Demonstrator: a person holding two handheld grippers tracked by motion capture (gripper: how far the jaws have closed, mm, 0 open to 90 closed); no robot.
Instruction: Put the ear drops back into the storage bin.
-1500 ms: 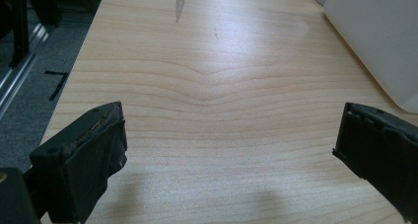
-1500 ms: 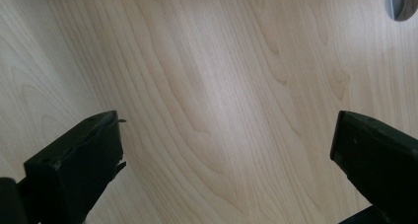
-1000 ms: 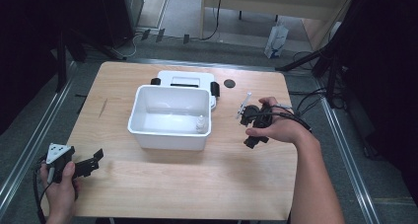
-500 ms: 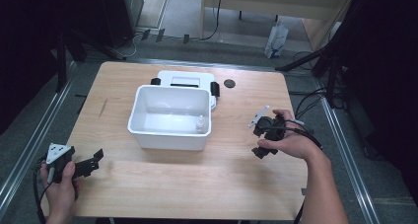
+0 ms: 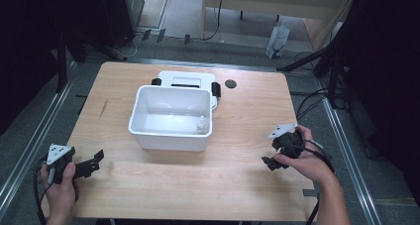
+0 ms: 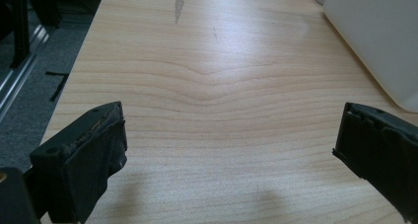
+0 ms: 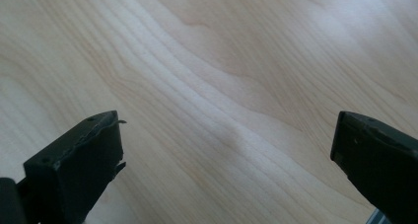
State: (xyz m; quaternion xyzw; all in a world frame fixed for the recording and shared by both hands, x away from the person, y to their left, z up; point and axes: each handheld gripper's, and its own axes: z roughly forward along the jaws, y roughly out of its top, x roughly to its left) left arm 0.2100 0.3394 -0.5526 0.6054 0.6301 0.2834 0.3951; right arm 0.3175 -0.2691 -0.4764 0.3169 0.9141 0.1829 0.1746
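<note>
A white rectangular bin stands in the middle of the wooden table. A small white bottle sits upright inside it, by the right wall. My left gripper rests at the table's near left corner, pointing right; in the left gripper view the left gripper is open over bare wood, with the bin's wall at the upper right. My right gripper is held low at the near right of the table. In the right gripper view the right gripper is open and holds nothing.
A flat white device with black side tabs lies right behind the bin. A small black disc lies on the table to its right. Metal rails run along both sides of the table, and cables lie on the floor at the right.
The right hand has drawn its gripper back from beside the bin's right end, toward the person and the table's near right. The left gripper has stayed still.
</note>
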